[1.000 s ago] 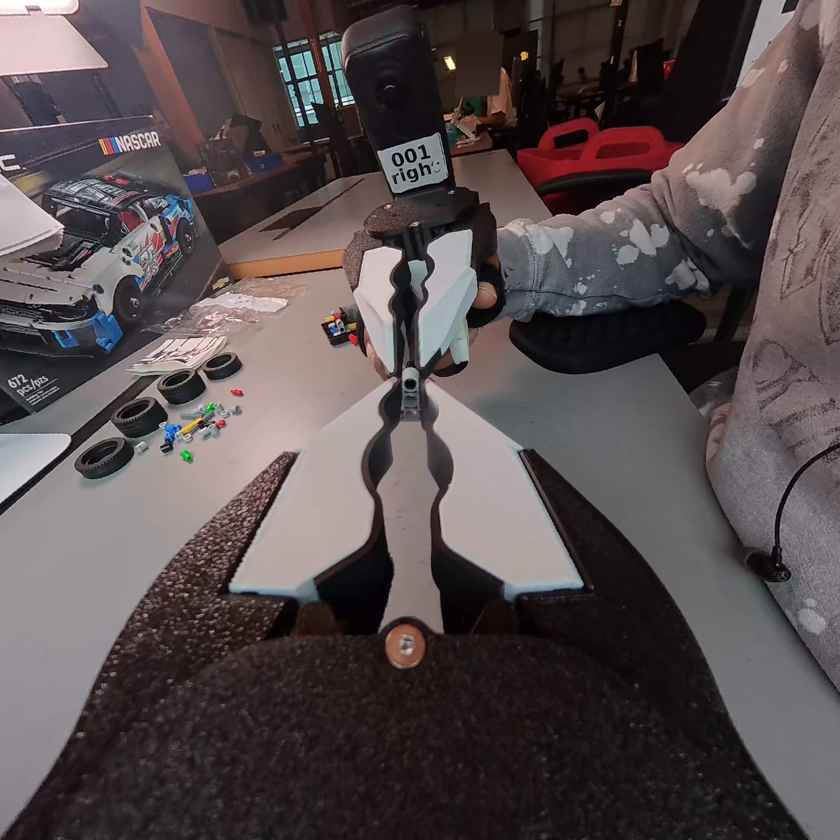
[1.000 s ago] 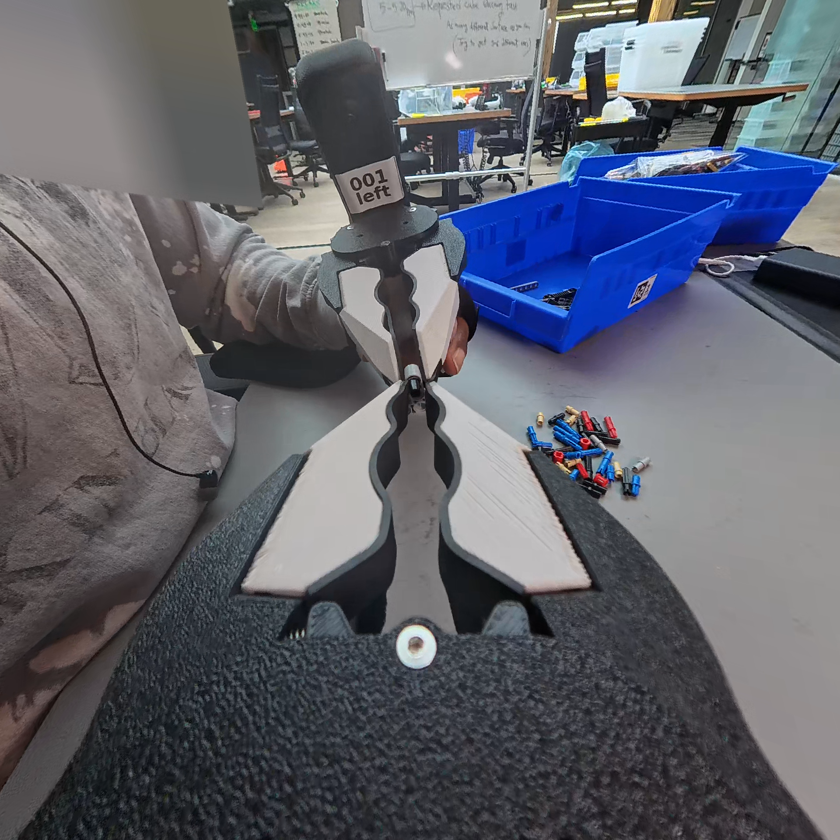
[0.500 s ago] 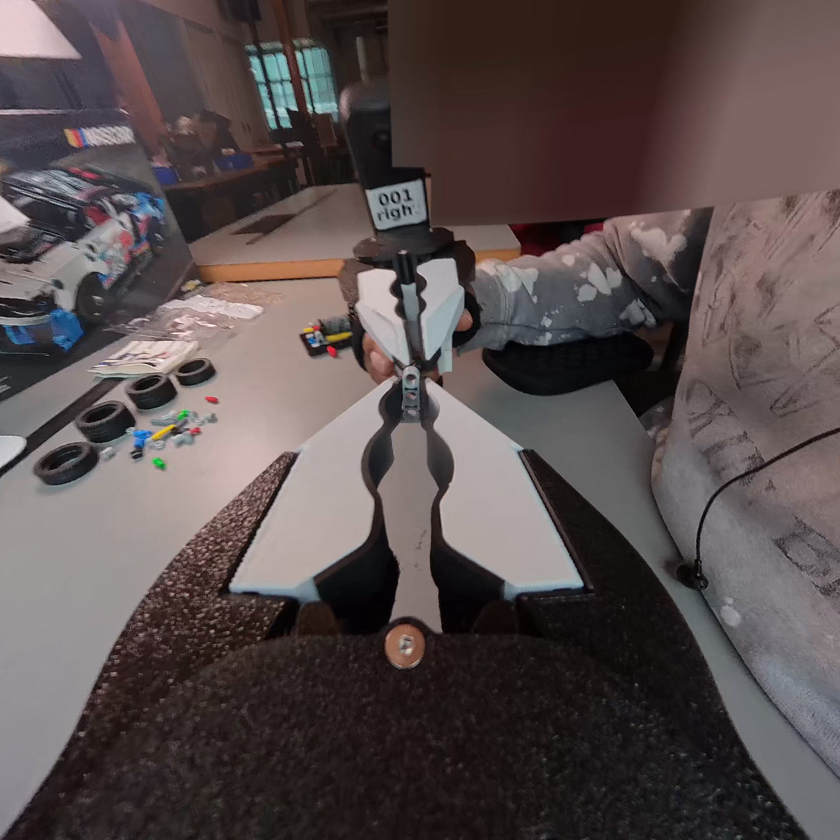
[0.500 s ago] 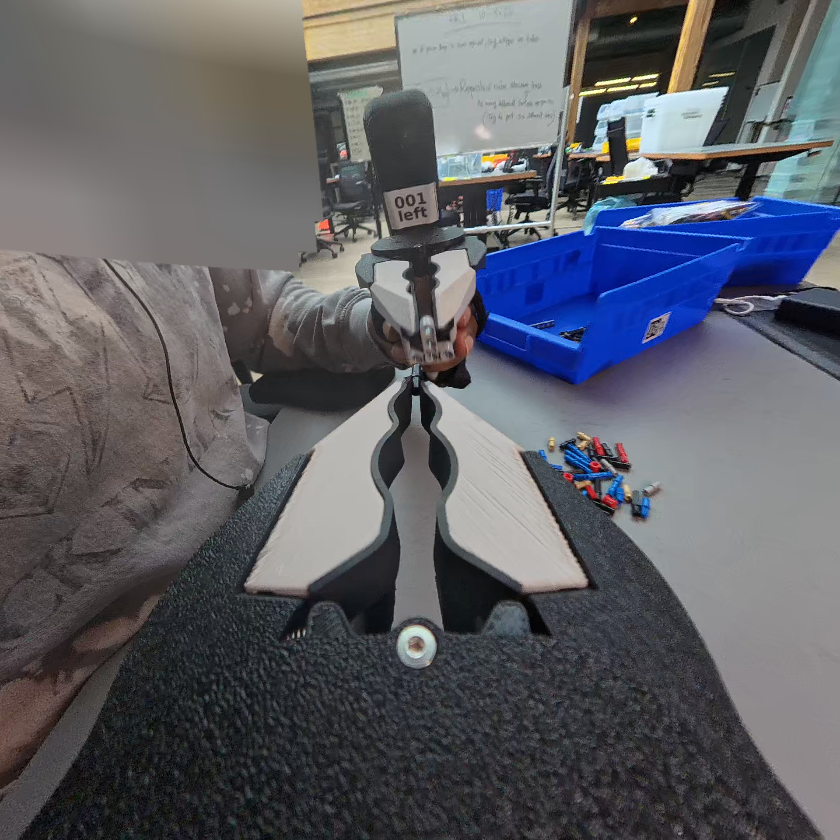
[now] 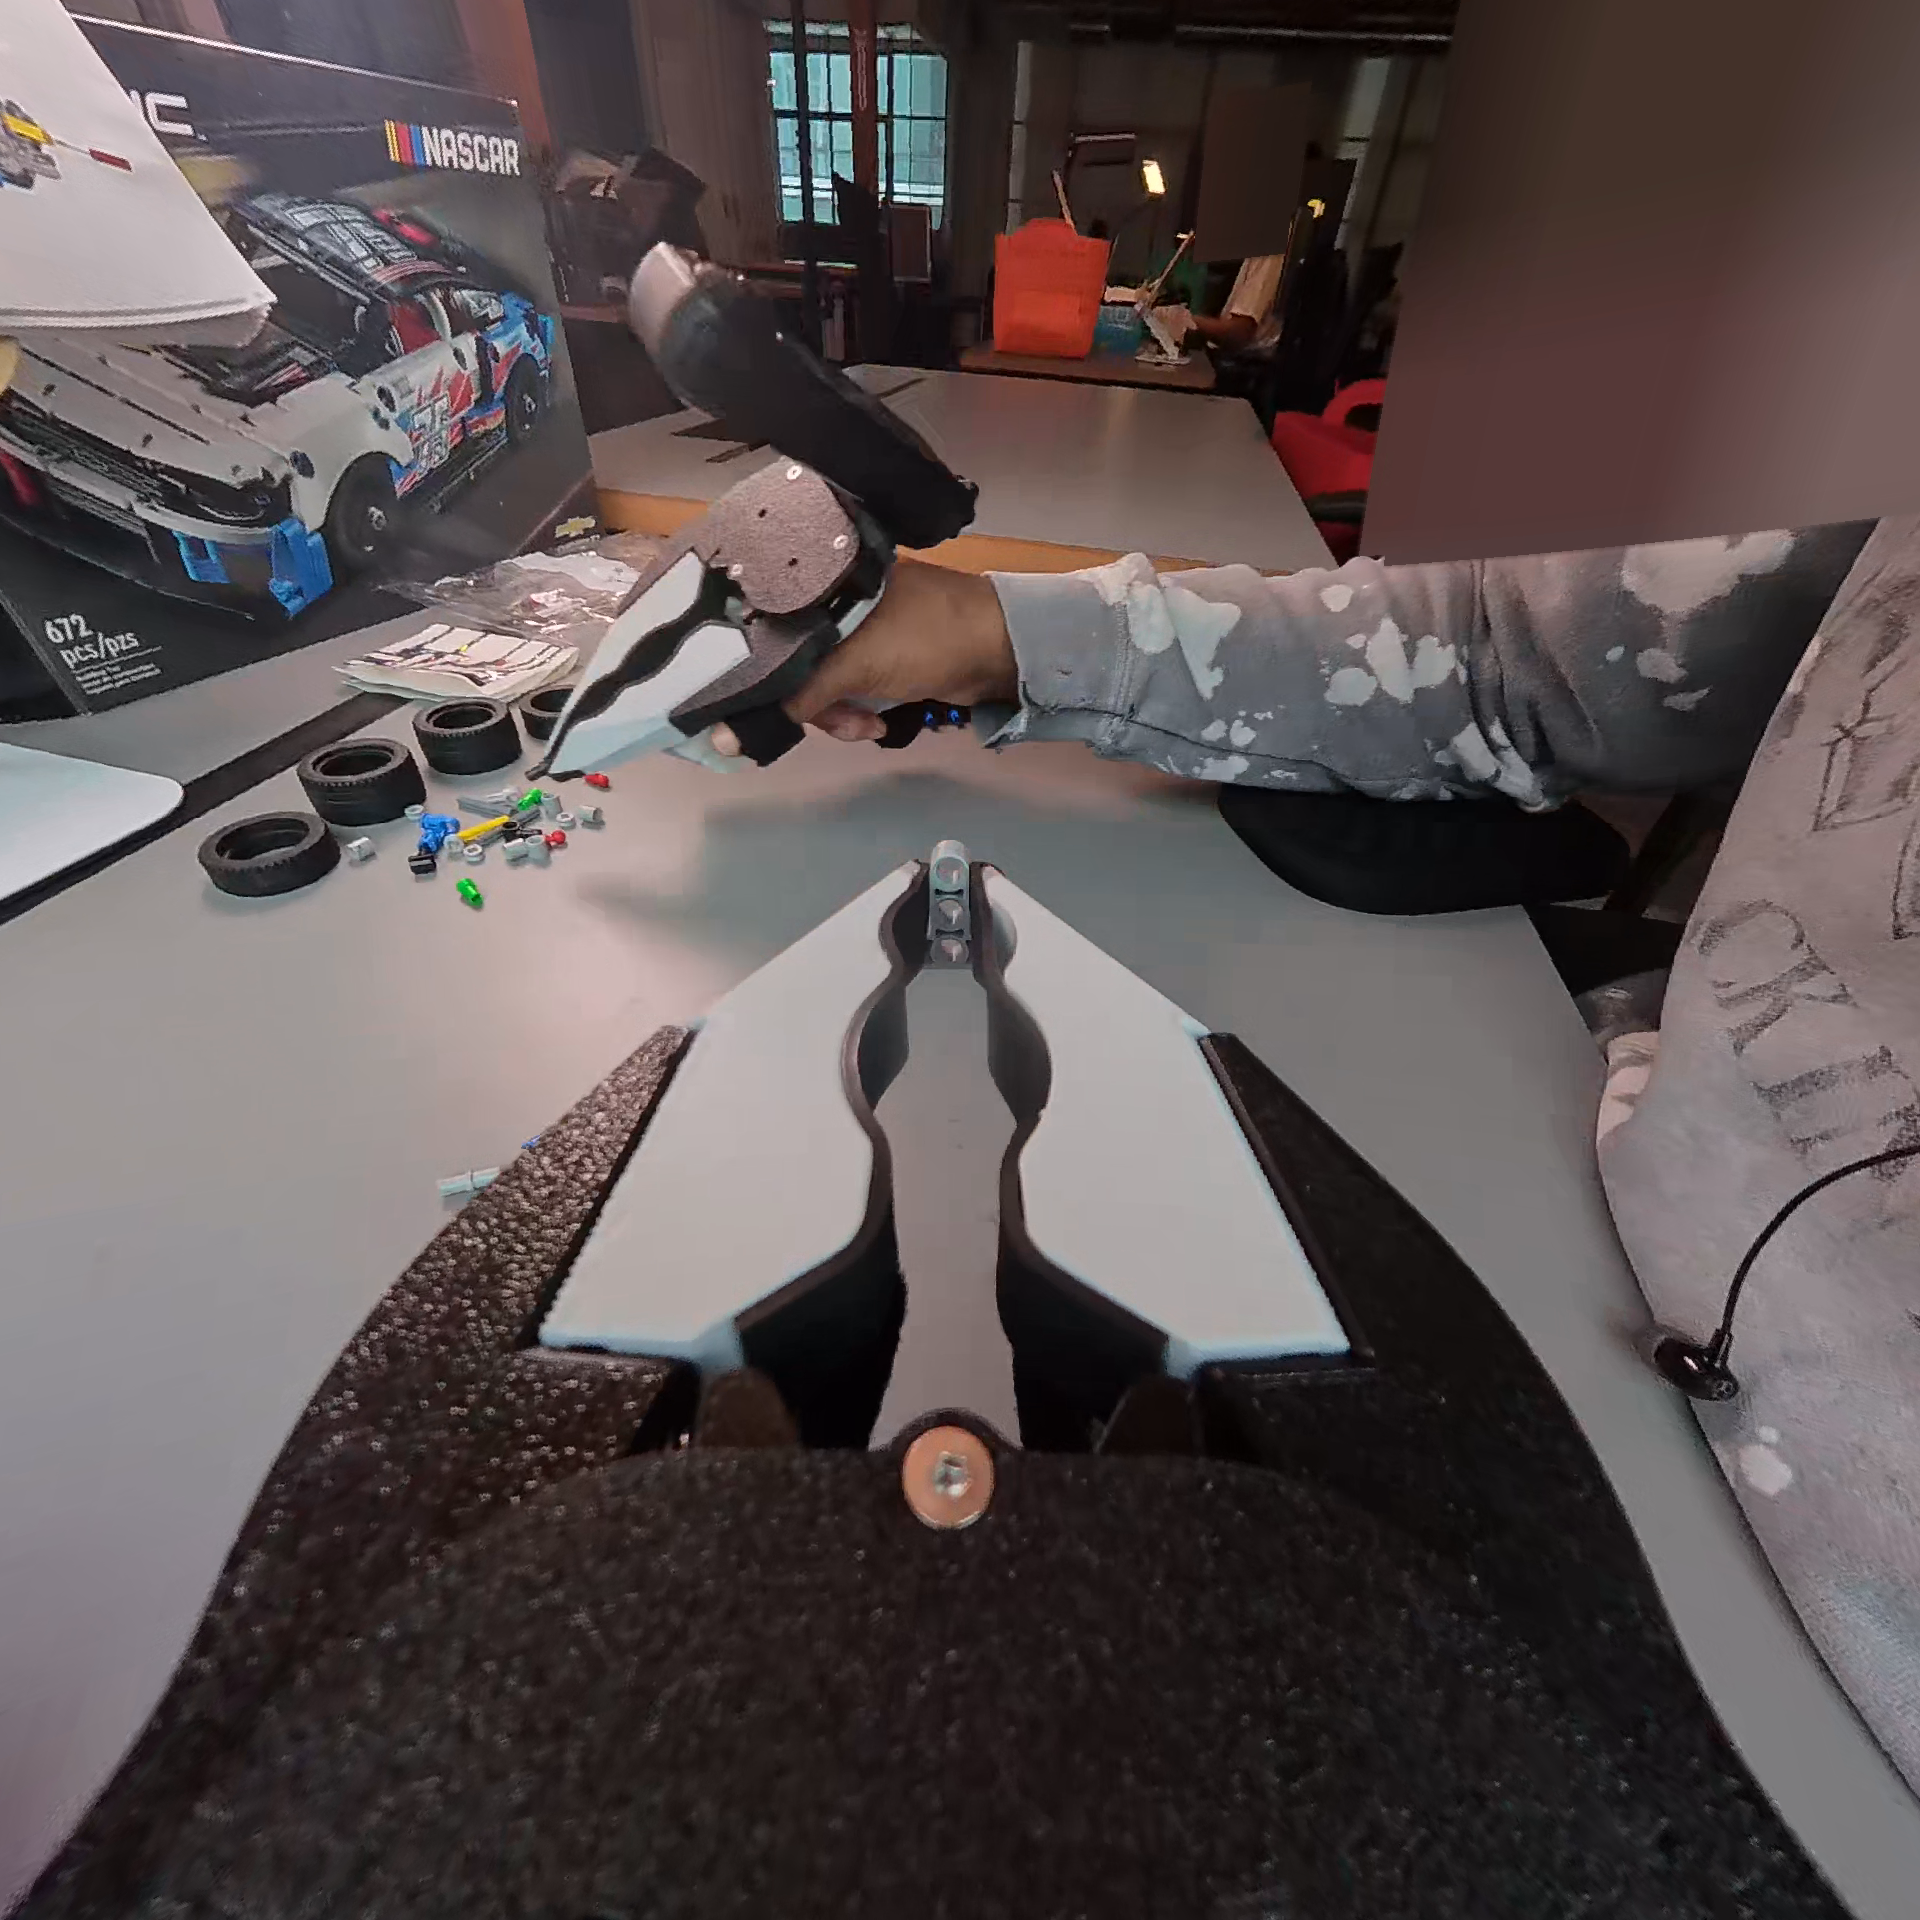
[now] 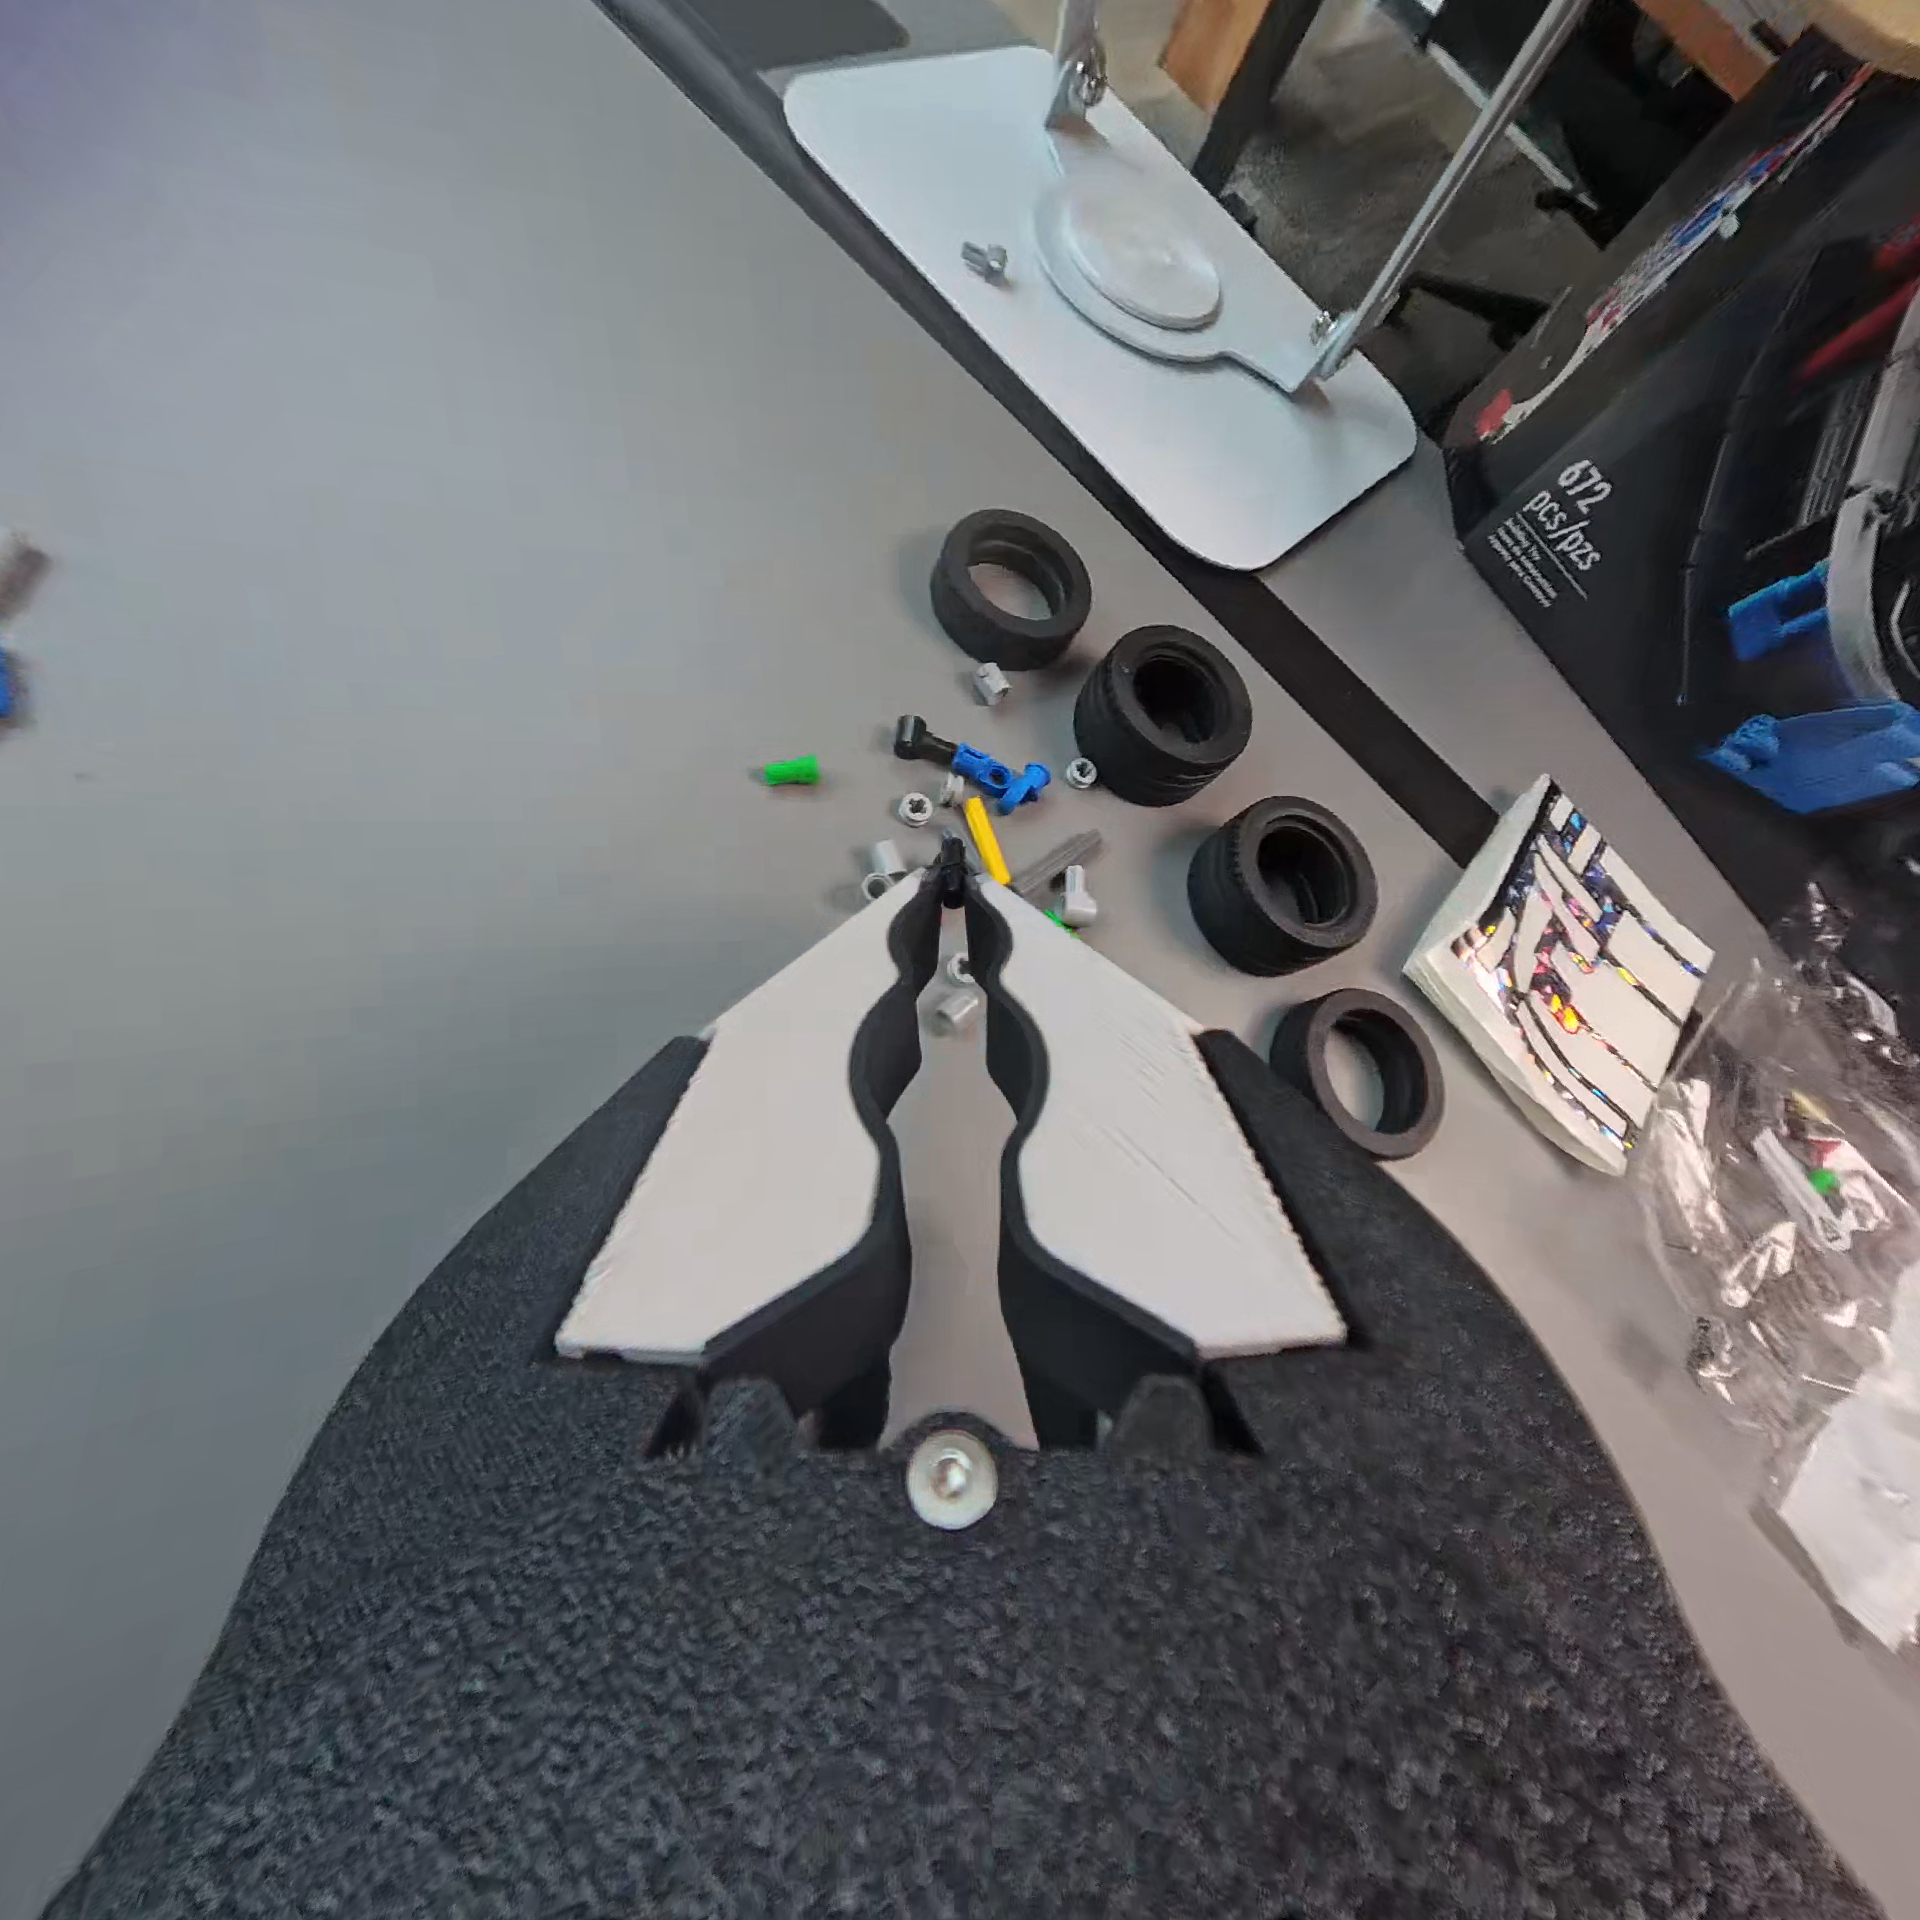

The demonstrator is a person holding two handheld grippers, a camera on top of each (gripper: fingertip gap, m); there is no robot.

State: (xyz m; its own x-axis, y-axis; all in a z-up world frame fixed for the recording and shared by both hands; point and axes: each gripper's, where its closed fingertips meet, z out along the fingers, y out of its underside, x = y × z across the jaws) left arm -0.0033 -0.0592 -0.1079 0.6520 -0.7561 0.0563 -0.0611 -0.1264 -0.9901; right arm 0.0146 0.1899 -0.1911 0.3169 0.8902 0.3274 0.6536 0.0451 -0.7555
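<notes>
four black tyres (image 6: pixel 1162 716) lay on the grey surface (image 6: pixel 416 416) beside a scatter of small coloured pieces (image 6: pixel 987 790). the right tool (image 6: pixel 950 881) tilted down over that scatter, pinching what looked like a small black pin (image 6: pixel 949 871). nearer, the left tool (image 5: pixel 949 883) was level, clamped on one grey beam (image 5: pixel 948 902).

Toy car box (image 5: pixel 260 416) cut off at left picture edge, clear bag (image 6: pixel 1787 1247) contents blurred, small parts (image 6: pixel 966 821) partly hidden beneath right gripper (image 6: pixel 948 883)
</notes>
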